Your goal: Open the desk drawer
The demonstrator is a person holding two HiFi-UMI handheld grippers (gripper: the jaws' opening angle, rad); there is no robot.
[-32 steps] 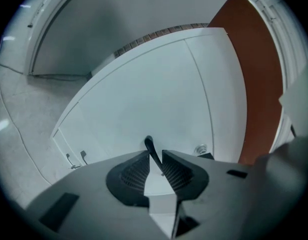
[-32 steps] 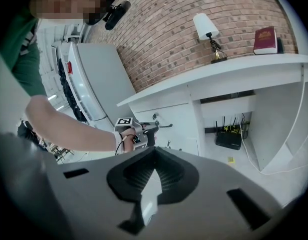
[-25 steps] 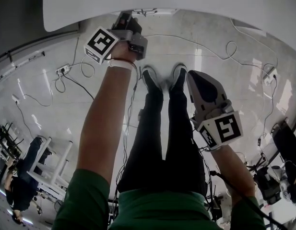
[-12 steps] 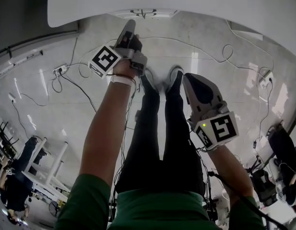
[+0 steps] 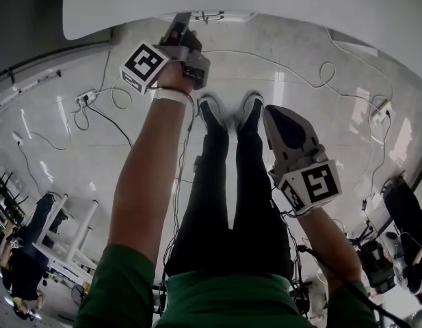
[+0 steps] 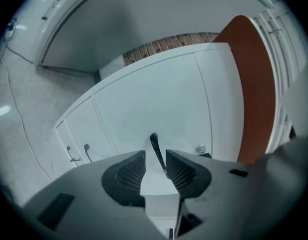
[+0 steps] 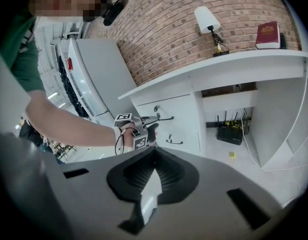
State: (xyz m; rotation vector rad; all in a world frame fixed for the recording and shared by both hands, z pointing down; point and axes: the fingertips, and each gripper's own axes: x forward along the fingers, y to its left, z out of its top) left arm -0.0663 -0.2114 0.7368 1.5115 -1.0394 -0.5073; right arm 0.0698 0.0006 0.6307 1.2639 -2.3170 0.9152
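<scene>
At the front edge of the desk (image 7: 228, 64), the jaws of our left gripper (image 6: 155, 154) have just been opening, with the handle (image 6: 154, 143) loose between them and the drawer (image 6: 154, 99) seemingly shut; our right gripper (image 7: 153, 171) is closed on nothing.

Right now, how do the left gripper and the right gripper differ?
The left gripper has its jaws apart, having just been opening, with the drawer handle between them; the right gripper has its jaws together on nothing. The left gripper is up at the white drawer front; the right gripper hangs back from the desk. Both carry a marker cube.
</scene>
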